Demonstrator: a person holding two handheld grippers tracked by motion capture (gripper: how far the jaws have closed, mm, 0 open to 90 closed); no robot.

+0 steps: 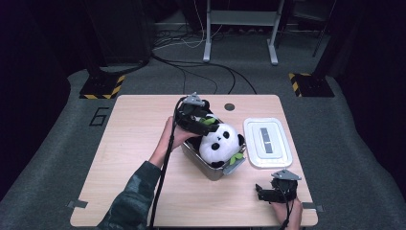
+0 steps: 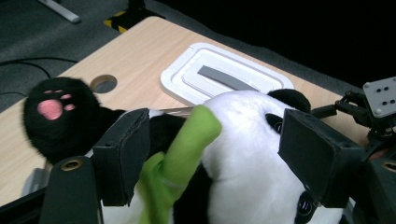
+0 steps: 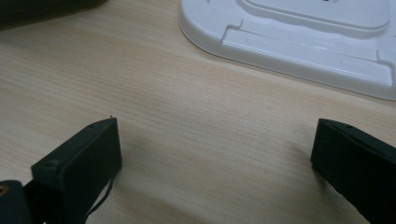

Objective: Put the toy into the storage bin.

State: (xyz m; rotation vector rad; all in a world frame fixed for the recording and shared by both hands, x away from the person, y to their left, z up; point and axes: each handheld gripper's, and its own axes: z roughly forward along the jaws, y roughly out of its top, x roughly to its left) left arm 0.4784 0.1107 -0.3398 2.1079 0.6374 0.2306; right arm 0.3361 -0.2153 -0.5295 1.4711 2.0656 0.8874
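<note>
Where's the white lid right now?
In the high view the white lid lies flat on the table, right of the metal tub holding the panda.

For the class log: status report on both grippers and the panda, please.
Left gripper open over panda in metal box. Right gripper open, over bare table. Lid lies beside box, clear.

Left gripper view. The left gripper stands with its two black jaws apart over a plush panda, neither pad pressing on it; a green plush stalk rises between the jaws. The panda's black paw with pink pads points toward a round hole in the table. A white lid lies flat behind the panda, near the table's far edge. The other gripper shows at right
</note>
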